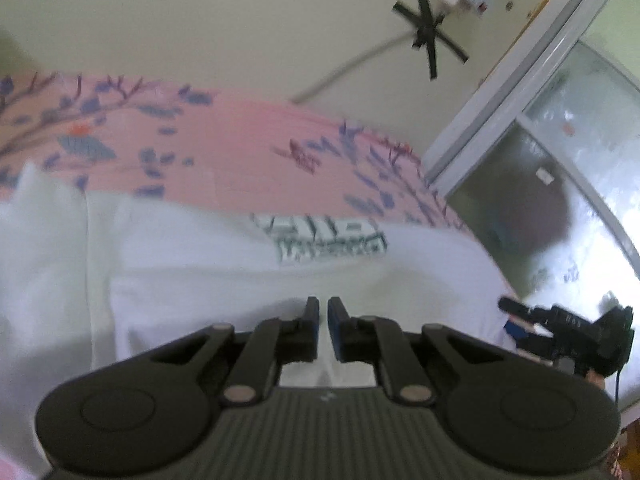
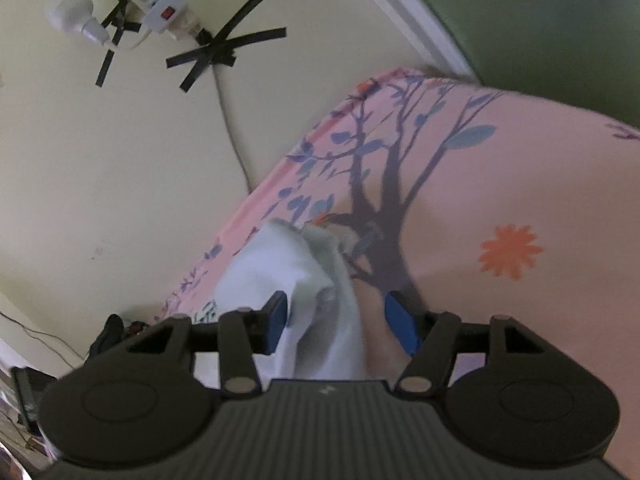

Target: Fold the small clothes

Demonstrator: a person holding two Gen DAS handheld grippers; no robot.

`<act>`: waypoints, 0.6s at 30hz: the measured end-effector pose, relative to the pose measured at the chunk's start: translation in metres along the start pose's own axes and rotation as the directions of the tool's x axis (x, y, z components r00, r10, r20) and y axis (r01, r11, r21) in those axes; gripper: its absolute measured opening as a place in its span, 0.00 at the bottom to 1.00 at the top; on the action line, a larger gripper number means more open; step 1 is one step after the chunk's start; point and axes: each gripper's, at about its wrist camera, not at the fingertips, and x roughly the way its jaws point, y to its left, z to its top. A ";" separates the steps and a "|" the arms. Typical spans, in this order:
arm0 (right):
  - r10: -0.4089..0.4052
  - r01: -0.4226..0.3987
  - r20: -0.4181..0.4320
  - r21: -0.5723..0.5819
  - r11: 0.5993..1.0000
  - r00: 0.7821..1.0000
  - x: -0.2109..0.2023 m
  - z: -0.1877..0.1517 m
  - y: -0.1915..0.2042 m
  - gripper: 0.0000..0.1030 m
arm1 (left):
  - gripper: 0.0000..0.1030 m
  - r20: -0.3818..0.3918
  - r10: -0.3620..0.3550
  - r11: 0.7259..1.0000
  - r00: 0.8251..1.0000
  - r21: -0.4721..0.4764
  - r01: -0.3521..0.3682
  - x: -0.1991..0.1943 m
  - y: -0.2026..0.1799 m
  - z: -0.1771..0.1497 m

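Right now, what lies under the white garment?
The pink tree-print sheet shows beyond the white garment and beside it; whatever sits directly beneath the cloth is covered.

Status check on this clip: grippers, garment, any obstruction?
Left gripper shut on white shirt. Right gripper open, shirt fold between jaws, unpinched. Pink bedsheet underneath; nothing blocking.

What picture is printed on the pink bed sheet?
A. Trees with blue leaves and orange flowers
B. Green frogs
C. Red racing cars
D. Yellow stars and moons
A: the right wrist view shows a dark tree with blue leaves and an orange flower on the pink sheet.
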 end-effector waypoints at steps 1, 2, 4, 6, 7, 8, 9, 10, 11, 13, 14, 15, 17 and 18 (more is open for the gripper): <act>0.001 -0.001 -0.001 -0.004 1.000 1.000 0.003 0.001 0.004 0.53 | 0.07 -0.012 0.019 1.000 1.000 0.000 -0.019 0.005 0.001 -0.005; 0.007 -0.007 -0.022 -0.009 1.000 1.000 0.009 0.000 0.008 0.40 | 0.06 -0.026 0.044 0.999 0.999 0.000 -0.044 0.009 0.004 -0.010; 0.003 -0.003 -0.052 -0.006 1.000 0.999 0.022 -0.008 0.013 0.21 | 0.05 -0.002 0.027 1.000 1.000 -0.008 -0.027 0.008 0.010 -0.017; -0.019 0.018 -0.058 -0.010 1.000 0.998 0.029 -0.009 0.019 0.15 | 0.05 0.000 0.003 0.999 1.000 -0.048 -0.003 0.008 0.018 -0.018; -0.020 0.021 -0.066 0.008 1.000 0.998 0.029 -0.008 0.022 0.14 | 0.05 -0.002 -0.010 0.998 1.000 -0.069 0.010 0.006 0.022 -0.017; 0.004 -0.003 -0.068 0.024 1.000 0.998 0.028 -0.006 0.026 0.13 | 0.05 -0.004 -0.018 0.996 1.000 -0.083 0.017 0.006 0.024 -0.017; 0.041 -0.040 -0.060 0.022 0.999 0.997 0.024 -0.003 0.035 0.13 | 0.05 -0.004 -0.018 0.996 1.000 -0.087 0.018 0.006 0.025 -0.017; 0.073 -0.073 -0.049 -0.007 0.997 0.996 0.020 -0.001 0.050 0.12 | 0.05 -0.001 -0.012 0.997 1.000 -0.079 0.012 0.005 0.023 -0.018; 0.097 -0.099 -0.038 -0.049 0.994 0.995 0.017 0.001 0.067 0.12 | 0.05 0.001 -0.006 0.998 1.000 -0.069 0.006 0.003 0.021 -0.019; 0.157 -0.160 -0.034 -0.128 0.979 0.987 0.013 0.004 0.105 0.12 | 0.05 0.025 -0.015 0.998 1.000 -0.062 0.017 -0.007 0.017 -0.019; 0.191 -0.196 -0.045 -0.161 0.967 0.981 0.014 0.004 0.123 0.12 | 0.05 0.054 -0.029 0.998 0.998 -0.060 0.032 -0.016 0.016 -0.017; 0.220 -0.228 -0.064 -0.195 0.954 0.973 0.018 0.003 0.142 0.12 | 0.05 0.091 -0.041 0.997 0.995 -0.059 0.047 -0.029 0.018 -0.016; 0.258 -0.281 -0.118 -0.268 0.922 0.959 0.031 -0.006 0.183 0.12 | 0.10 0.184 -0.039 0.996 0.982 -0.066 0.052 -0.062 0.025 -0.017; 0.269 -0.303 -0.150 -0.301 0.904 0.951 0.041 -0.012 0.203 0.12 | 0.14 0.232 -0.023 0.996 0.973 -0.075 0.041 -0.081 0.031 -0.019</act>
